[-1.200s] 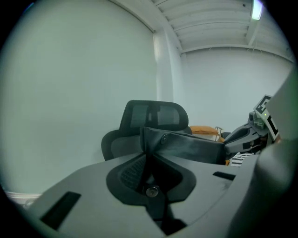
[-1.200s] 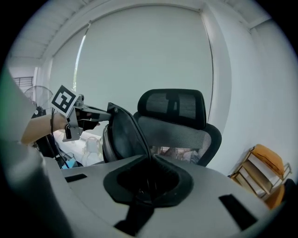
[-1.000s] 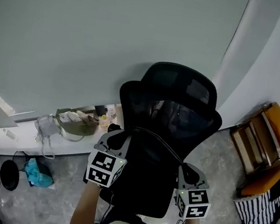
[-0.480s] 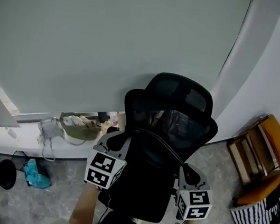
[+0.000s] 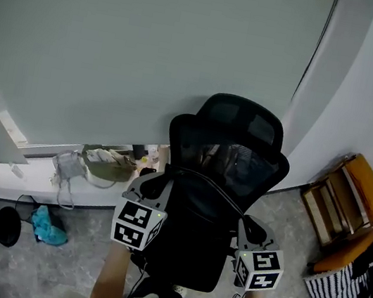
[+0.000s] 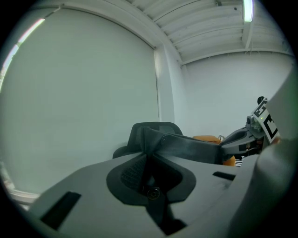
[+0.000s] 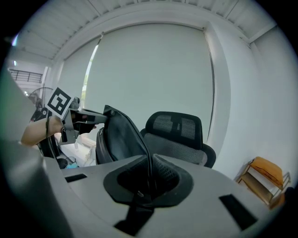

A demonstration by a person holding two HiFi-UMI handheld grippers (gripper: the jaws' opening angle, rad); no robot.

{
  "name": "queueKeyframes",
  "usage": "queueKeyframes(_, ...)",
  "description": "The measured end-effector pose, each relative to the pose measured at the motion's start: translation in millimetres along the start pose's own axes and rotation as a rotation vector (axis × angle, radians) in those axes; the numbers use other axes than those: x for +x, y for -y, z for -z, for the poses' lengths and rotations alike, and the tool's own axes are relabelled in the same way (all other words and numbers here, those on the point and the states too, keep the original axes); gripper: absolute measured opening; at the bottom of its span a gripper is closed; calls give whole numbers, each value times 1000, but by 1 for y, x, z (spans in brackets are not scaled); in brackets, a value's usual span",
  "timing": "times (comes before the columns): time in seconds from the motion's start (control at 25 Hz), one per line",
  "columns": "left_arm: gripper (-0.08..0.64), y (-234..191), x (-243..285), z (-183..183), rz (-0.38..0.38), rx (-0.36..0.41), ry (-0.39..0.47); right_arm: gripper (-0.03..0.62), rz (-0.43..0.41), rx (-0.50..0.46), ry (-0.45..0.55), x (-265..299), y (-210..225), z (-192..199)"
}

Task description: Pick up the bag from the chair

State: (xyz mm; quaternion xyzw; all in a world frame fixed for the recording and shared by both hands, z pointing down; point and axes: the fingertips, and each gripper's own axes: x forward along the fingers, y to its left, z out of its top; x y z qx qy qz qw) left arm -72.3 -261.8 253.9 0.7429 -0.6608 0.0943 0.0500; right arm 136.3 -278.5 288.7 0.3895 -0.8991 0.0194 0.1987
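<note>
A black bag (image 5: 191,242) hangs stretched between my two grippers, just in front of the black mesh office chair (image 5: 234,142). At the bag's left upper edge my left gripper (image 5: 155,182) is shut; in the left gripper view the bag's dark edge (image 6: 195,148) runs from my left gripper (image 6: 148,145) across to the right gripper (image 6: 253,132). On the bag's right edge my right gripper (image 5: 247,228) is shut. In the right gripper view the bag (image 7: 116,139) rises from my right gripper (image 7: 149,173) toward the left gripper (image 7: 70,118), with the chair (image 7: 179,135) behind it.
A low window ledge (image 5: 32,174) at the left carries an olive bag (image 5: 105,166) and small clutter. A blue cloth (image 5: 48,224) and a round black base (image 5: 7,227) lie on the floor. An orange shelf (image 5: 349,198) and striped fabric (image 5: 348,287) stand at the right.
Both grippers keep their hold on the bag and stay about where they were. The head view has shifted a little, so the chair and ledge sit slightly differently in it.
</note>
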Motion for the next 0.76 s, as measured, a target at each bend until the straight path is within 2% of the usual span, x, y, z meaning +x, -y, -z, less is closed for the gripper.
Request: queueKeyframes(0.76, 37, 5, -9, -1, -18, -3, 16, 49, 0, -3, 18, -9, -1, -3)
